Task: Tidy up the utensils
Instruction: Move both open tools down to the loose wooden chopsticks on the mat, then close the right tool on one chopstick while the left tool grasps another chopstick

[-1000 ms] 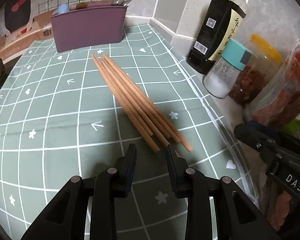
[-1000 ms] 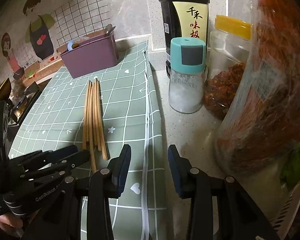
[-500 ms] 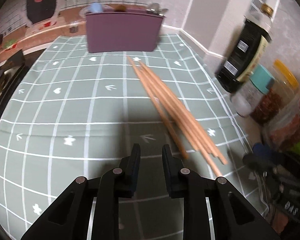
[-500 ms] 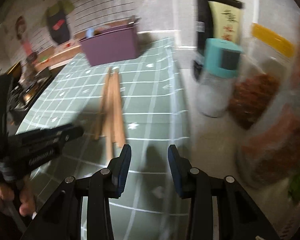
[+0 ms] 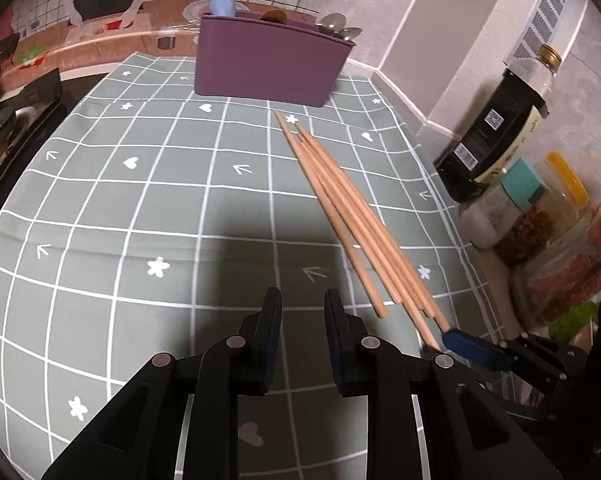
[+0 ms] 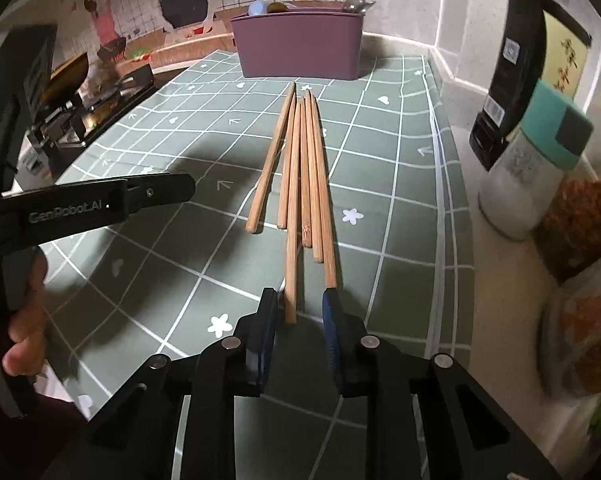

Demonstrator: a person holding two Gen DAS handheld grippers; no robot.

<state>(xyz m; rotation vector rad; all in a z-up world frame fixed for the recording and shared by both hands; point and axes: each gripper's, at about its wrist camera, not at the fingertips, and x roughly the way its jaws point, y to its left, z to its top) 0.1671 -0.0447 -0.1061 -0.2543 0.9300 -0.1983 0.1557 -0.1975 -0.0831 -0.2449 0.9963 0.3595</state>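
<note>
Wooden chopsticks (image 6: 304, 184) lie in a loose bundle on the green checked mat (image 6: 380, 264), their thin tips pointing at the purple utensil holder (image 6: 300, 46) at the far edge, their thick ends toward me. A second ago my right gripper (image 6: 299, 308) faced the jars and bottle on the right, with the sticks off to its left; now it has swung round and lined up with the bundle, so the nearest stick end sits right between its fingers. That reads to me as the pick-up about to begin: the sticks are not yet lifted, and none has gone into the holder, where a few spoons already stand.

My right jaws are parted and grip nothing; one stick end lies inside the gap, another touches or sits just beside the right finger. My left gripper (image 5: 302, 312) has drifted left, away from the bundle it was aimed at before, and hovers over bare mat with its jaws parted a little and empty. In its view the sticks run diagonally off to the right, and my right gripper's blue fingertip (image 5: 464, 344) shows at their near ends.

Both grippers sit low and level, pointing toward the holder. The bottle (image 6: 516, 88) and the teal-capped shaker (image 6: 540, 160) stand clear on the right counter.
</note>
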